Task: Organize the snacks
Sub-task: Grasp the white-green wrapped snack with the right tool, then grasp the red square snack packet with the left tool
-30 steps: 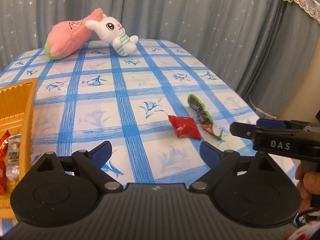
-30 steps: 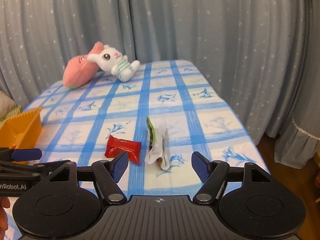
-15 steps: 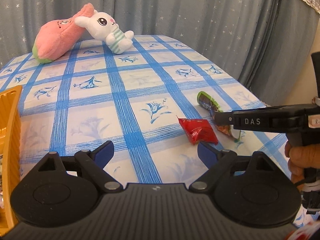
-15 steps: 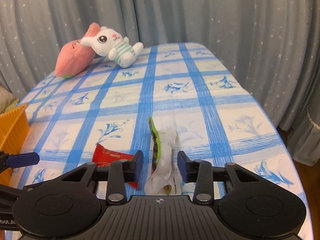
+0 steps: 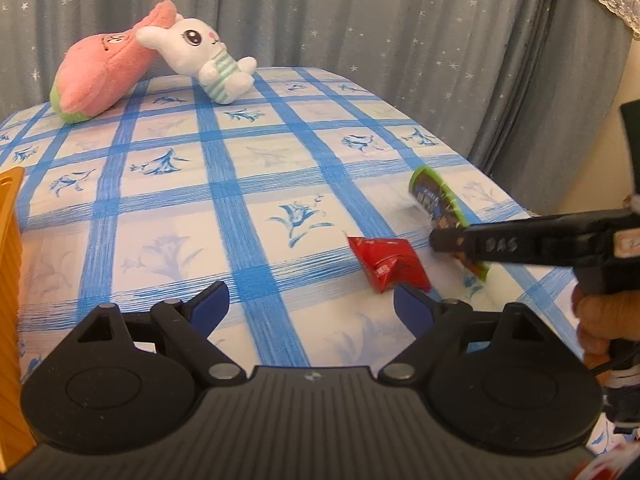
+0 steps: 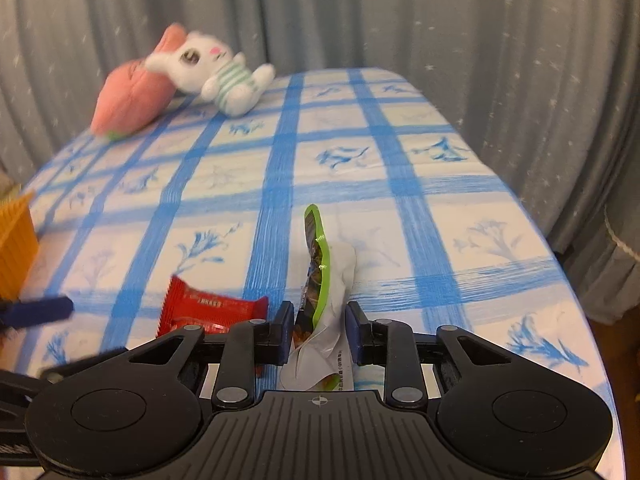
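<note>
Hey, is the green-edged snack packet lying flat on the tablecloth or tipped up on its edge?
Tipped on edge: the green-edged snack packet stands with its white side facing right, pinched between the right tongs.

Glossy foil red packet [image 5: 387,263], woven cloth tablecloth [image 5: 248,184], fuzzy plush rabbit [image 5: 208,60]

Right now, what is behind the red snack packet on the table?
Behind the red snack packet lies the green-edged snack packet, its near end pinched in the right gripper. Farther back is bare checked tablecloth. The gripper covers the green-edged packet's near end.
</note>
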`<state>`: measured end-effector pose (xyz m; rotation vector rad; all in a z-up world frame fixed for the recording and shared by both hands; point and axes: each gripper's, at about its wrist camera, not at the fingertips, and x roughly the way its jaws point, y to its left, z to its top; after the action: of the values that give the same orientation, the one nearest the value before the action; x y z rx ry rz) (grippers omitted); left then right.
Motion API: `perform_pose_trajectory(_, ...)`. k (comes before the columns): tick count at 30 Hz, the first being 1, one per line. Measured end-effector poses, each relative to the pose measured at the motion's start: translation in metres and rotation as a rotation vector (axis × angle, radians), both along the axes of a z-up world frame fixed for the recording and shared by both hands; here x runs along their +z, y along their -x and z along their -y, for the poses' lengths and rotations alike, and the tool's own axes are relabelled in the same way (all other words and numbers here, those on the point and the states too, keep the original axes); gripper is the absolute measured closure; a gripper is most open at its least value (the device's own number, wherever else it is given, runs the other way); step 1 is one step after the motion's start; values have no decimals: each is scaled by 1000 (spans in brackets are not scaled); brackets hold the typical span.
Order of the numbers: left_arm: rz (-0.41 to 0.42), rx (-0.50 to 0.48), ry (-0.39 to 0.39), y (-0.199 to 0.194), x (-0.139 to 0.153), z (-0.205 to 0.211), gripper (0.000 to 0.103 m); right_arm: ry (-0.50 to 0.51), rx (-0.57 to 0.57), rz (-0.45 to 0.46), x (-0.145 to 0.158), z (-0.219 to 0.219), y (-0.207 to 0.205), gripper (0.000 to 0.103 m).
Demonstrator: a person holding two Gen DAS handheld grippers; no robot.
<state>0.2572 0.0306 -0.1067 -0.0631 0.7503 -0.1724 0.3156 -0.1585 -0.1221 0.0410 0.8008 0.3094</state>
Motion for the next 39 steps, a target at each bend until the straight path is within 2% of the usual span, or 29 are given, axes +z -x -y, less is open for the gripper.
perform_pose_trajectory(4,22,-44,-38,-5,0,14,16,-43,-60,-8,10,18,9,75)
perform_pose_trajectory(12,85,-176,-258,-26,-11,48,17,-74,-112,-20,16,37,17,75)
perform_pose_trajectory(16,122,-265,-360,-33,-15,63,17,-101,-122,-28,17,39,15,75)
perform_pose_trajectory(22,124,-444,-425,-45,-21,78,17,-128,-120,-35,17,38,13,75)
perform_pose_trajectory(25,104,-516,-427,-49,-23,83,21,-140,-130,-39,17,40,12,75)
perform_pose_trajectory(30,19,-542,-374,-55,-20,82,57,-153,-131,-39,18,41,12,75)
perform_pose_trajectory(34,-48,-507,-294,-57,-15,76,61,-162,-130,-39,19,40,12,75)
perform_pose_trajectory(39,-76,-459,-283,-60,-17,77,72,-170,-126,-38,20,38,11,75)
